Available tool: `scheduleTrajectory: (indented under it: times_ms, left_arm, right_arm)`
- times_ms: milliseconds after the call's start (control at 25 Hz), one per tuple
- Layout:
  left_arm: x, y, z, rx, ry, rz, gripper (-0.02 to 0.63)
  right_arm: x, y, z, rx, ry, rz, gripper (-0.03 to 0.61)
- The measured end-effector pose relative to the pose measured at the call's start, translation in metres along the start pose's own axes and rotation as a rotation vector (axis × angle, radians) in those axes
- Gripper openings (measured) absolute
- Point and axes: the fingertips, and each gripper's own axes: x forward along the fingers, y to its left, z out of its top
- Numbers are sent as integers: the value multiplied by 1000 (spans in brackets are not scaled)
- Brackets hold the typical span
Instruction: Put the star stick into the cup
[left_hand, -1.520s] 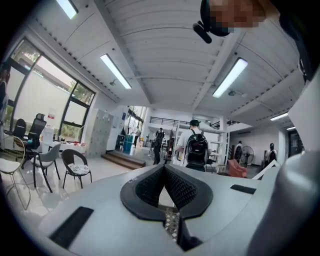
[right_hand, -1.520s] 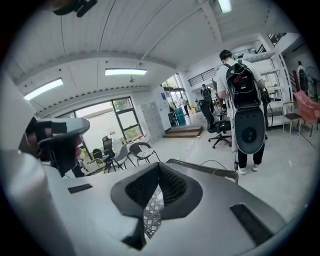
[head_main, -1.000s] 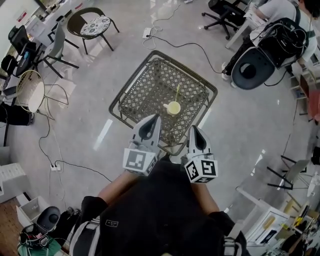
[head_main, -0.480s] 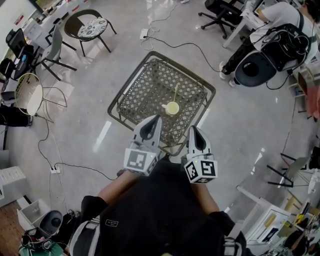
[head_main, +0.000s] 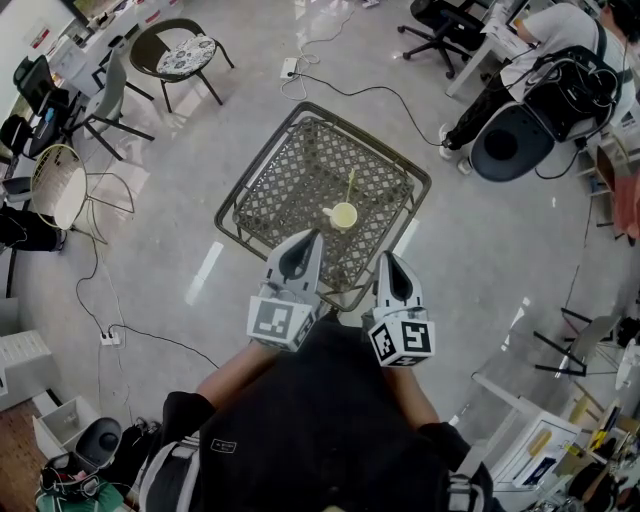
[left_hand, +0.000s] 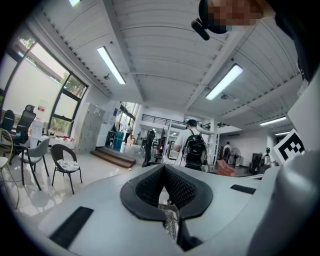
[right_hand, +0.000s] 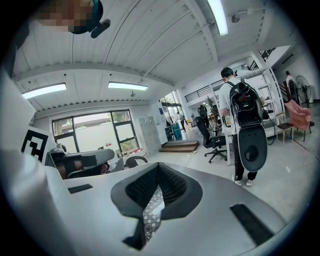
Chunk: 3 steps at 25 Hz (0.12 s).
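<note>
A yellow cup (head_main: 344, 215) stands on the near right part of a square metal mesh table (head_main: 262, 160). A thin yellow-green stick (head_main: 350, 185) stands in the cup and leans away toward the far side; its star end is too small to make out. My left gripper (head_main: 303, 240) and right gripper (head_main: 388, 262) are held side by side close to the person's body, short of the table's near edge and apart from the cup. In the left gripper view the left gripper (left_hand: 164, 167) has its jaws together and holds nothing. The right gripper (right_hand: 158, 167) looks the same in its own view.
A black chair (head_main: 185, 50) and a wire chair (head_main: 58, 180) stand at the far left. Cables (head_main: 330, 75) run over the floor beyond the table. A person with a backpack (head_main: 560, 60) and office chairs are at the far right.
The head view has shifted slightly, so the table sits a little higher and further left in the picture. Both grippers keep their place and stay shut.
</note>
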Motion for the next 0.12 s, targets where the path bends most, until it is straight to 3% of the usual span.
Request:
scheduleTrajectory:
  times_ms: [120]
  left_arm:
    - [0,-4,-2,0,-1,-1,15]
  right_arm:
    - [-3,-3,-2,-4,-2,-1,9]
